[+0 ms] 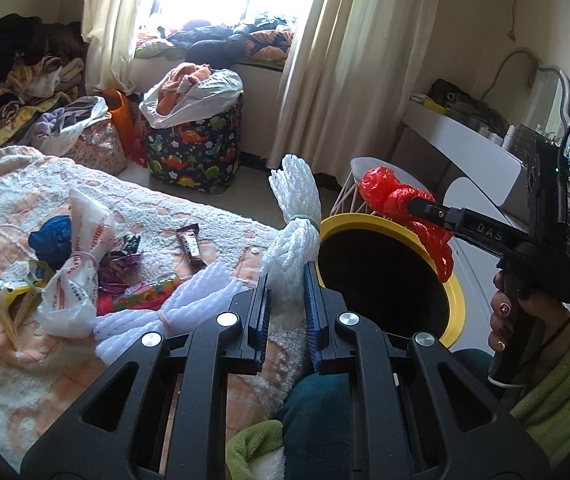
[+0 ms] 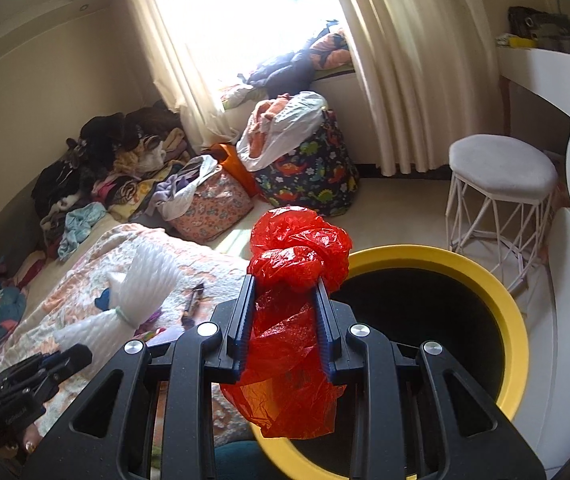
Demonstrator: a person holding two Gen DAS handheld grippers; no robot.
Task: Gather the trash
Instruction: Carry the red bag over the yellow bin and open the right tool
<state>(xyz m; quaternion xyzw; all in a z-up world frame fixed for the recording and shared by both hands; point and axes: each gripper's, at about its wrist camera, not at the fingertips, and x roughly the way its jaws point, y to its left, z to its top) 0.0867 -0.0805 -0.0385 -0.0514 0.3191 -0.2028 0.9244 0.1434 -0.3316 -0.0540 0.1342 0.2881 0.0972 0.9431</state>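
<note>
- Now my left fingers (image 1: 285, 280) clamp the white foam netting (image 1: 295, 216), light and springy, below its band.
- Right fingers (image 2: 287, 286) pinch the red plastic bag (image 2: 297, 248), limp and slippery, beside the yellow bin (image 2: 517, 320).

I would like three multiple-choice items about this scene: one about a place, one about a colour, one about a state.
1. Where does the chocolate bar wrapper lie?
A. on the bed cover
B. on the white stool
C. inside the bin

2. What colour is the rim of the bin?
A. green
B. yellow
C. white

3. What is the state of the right gripper?
A. open and empty
B. shut on a blue bag
C. shut on the red plastic bag

Answers:
1. A, it rests on the bed cover beside other litter.
2. B, a yellow ring surrounds the dark opening.
3. C, the red plastic bag is pinched between its pads.
</note>
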